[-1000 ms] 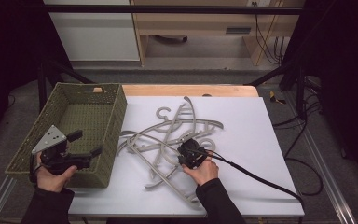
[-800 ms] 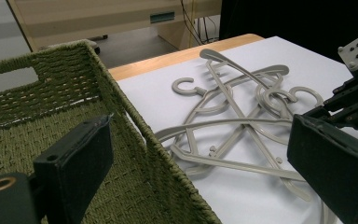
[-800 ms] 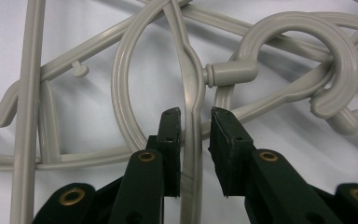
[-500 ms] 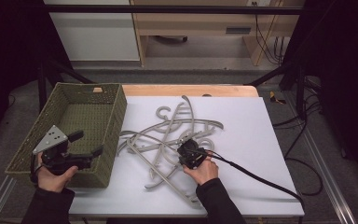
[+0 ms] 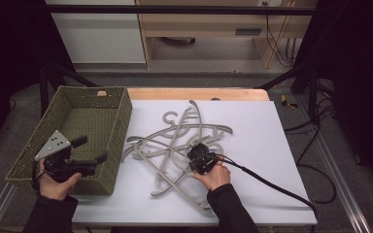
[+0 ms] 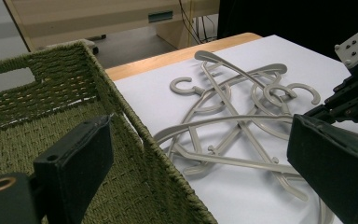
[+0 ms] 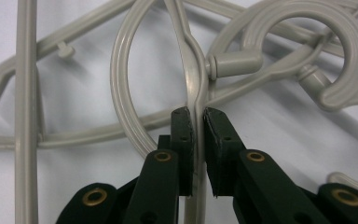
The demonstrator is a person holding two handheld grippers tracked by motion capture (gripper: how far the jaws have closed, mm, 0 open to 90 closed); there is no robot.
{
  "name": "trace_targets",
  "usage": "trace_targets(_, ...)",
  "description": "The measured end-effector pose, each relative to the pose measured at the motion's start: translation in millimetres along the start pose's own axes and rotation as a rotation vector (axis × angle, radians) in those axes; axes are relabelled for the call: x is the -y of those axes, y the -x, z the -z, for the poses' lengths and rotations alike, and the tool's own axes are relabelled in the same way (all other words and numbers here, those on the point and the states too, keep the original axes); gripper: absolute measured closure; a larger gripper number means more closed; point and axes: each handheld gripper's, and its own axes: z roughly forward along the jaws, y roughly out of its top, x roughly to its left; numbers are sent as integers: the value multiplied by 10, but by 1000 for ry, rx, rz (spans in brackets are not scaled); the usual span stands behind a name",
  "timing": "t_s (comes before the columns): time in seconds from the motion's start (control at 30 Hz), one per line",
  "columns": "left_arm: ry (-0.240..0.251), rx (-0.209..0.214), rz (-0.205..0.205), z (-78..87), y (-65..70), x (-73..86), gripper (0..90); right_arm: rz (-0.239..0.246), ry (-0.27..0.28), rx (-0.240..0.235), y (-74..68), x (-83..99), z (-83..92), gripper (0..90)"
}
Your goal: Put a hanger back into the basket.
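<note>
Several grey plastic hangers (image 5: 175, 141) lie tangled in a pile on the white table top. My right gripper (image 5: 194, 158) rests low on the pile's right side. In the right gripper view its jaws (image 7: 196, 116) are shut on the thin bar of one hanger (image 7: 193, 70), just below a hook. My left gripper (image 5: 91, 149) hovers over the front right corner of the green woven basket (image 5: 126, 111). It stands open (image 6: 200, 154) with nothing between its pads. The basket (image 6: 121, 112) looks empty where I can see into it.
The white sheet (image 5: 262, 145) covers the table, with a strip of wood (image 5: 199, 93) at its far edge. A black cable (image 5: 272, 184) trails from the right gripper toward the front right. A wooden shelf unit (image 5: 209, 24) stands on the floor beyond.
</note>
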Motion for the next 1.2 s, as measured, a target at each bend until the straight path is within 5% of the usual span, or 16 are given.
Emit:
trace_targets(0.3,-1,1,-2,-11,12,0,67,11,3,0,79,74,-12,754)
trace_targets(0.7,-4,4,-9,-5,19,-6,67,3,7,-6,68,84,-41,826)
trace_targets(1.2,-9,24,-31,-4,102,-44,73,52,114,-52,196,38,336,829)
